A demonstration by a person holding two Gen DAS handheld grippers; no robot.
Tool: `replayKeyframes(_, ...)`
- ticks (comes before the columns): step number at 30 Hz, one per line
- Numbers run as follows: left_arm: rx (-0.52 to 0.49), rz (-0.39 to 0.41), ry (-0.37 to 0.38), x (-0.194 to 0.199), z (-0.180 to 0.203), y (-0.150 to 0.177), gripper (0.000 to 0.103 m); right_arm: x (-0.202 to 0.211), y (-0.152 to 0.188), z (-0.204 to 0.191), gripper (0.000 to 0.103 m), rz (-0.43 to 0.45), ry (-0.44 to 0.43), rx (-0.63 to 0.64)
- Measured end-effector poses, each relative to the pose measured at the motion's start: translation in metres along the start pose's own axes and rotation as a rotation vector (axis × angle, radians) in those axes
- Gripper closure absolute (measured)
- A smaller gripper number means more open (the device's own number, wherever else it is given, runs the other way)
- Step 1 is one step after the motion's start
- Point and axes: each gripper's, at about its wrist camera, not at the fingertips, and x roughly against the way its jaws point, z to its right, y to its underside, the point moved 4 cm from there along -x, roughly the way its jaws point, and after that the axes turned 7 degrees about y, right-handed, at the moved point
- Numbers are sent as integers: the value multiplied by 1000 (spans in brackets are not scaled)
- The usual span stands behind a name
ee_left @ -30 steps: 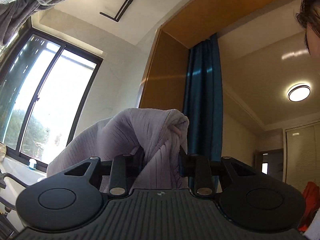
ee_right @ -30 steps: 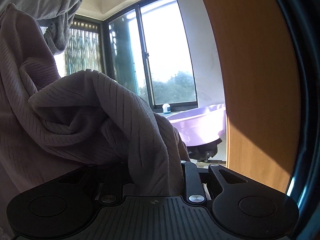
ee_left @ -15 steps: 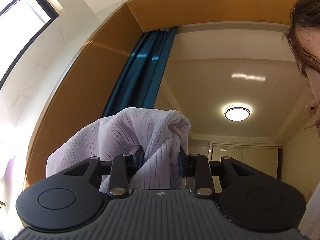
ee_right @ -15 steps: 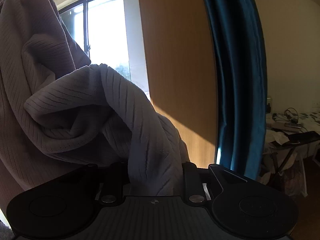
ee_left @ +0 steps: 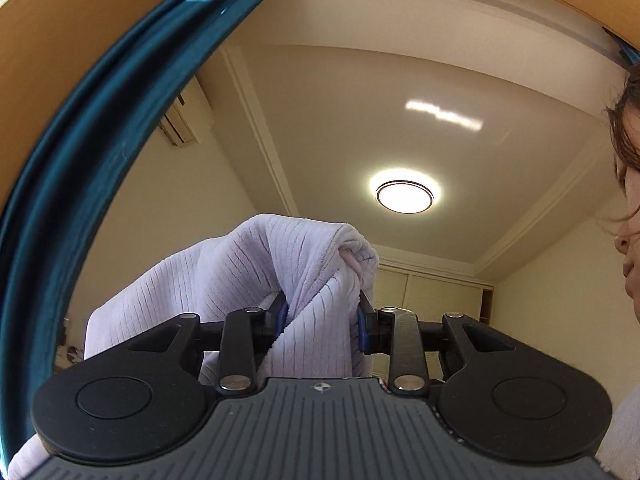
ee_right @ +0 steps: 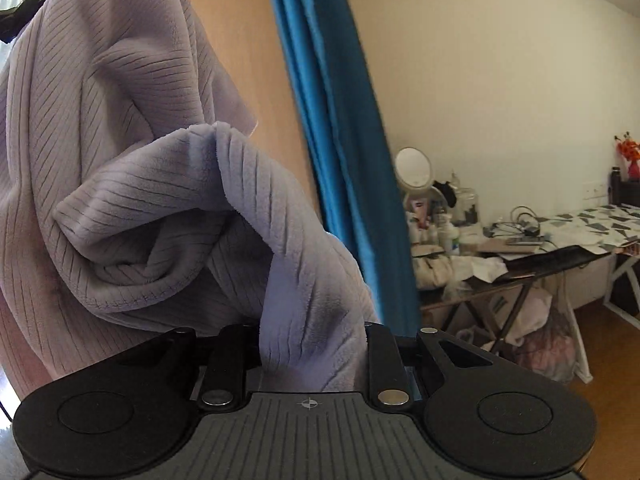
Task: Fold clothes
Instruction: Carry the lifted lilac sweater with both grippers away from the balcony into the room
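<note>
A pale lilac ribbed fleece garment (ee_left: 304, 276) is bunched between the jaws of my left gripper (ee_left: 322, 314), which is shut on it and tilted up toward the ceiling. Cloth spills over the left finger and hides both fingertips. In the right wrist view the same lilac garment (ee_right: 132, 200) fills the left half, hanging in thick folds. My right gripper (ee_right: 314, 340) is shut on a twisted fold of it, which covers the fingertips. The garment hangs in the air between the two grippers.
A teal curtain (ee_right: 336, 128) and a wooden panel (ee_right: 240, 56) stand just behind the cloth. A cluttered table (ee_right: 560, 240) with a round mirror (ee_right: 414, 168) lies at the right, over bags on the floor. A person's face edge (ee_left: 628, 216) is close at the right; a ceiling lamp (ee_left: 404, 196) glows above.
Both views have swung away from the window, past the wooden panel and curtain, into the room. Both grippers keep the same hold on the lilac garment throughout.
</note>
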Motion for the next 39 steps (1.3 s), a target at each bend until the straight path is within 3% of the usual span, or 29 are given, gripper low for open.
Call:
replayKeyframes(9,139,-13,87,-119,-38,73,71,27,-24,122,83,-11,185,68)
replayKeyframes(14,205,-39,123,-182,-92,112,71,1,-36,189,83,-46,267,33)
replayKeyframes(19,218,-65,206,-252,-154,140,71,-26,-52,256,83,-73,315,6)
replayKeyframes(28,282,-178,312,-396,-263,180,71,-87,-78,377,83,-84,431,-119)
replayKeyframes(33,305,-222,357,-462,-295,213,71,-93,-78,438,83,-70,491,-181)
replayKeyframes(39,338,-256,376,-546,-329,263,71,-93,-81,528,83,-50,501,-194)
